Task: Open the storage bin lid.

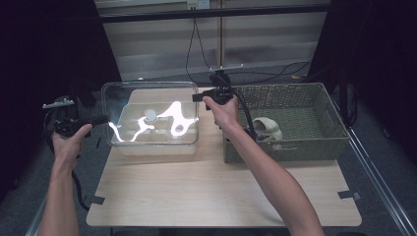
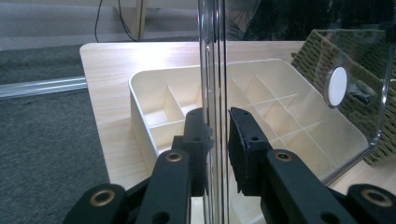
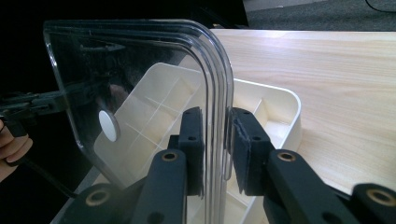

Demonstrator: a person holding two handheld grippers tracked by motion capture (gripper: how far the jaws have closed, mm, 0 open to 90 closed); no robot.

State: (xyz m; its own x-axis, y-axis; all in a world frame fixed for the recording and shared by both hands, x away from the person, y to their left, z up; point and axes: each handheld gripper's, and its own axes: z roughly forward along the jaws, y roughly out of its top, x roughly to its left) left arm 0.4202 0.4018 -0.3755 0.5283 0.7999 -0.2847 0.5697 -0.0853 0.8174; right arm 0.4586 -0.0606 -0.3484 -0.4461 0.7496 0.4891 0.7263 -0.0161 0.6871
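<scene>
Out on the left, the left gripper [image 1: 101, 119] is clamped on the left edge of the clear lid [image 1: 150, 114], jaws pinching the rim. The lid hangs lifted over the cream divided tray [image 1: 157, 146] (white knob [image 1: 150, 115] at its centre, glare streaking across it), above the wooden table [image 1: 216, 191]. Across to the right edge, the right gripper [image 1: 197, 98] is clamped there too. Further right sits the wicker basket [image 1: 314, 142], a beige item [image 1: 268, 129] inside.
</scene>
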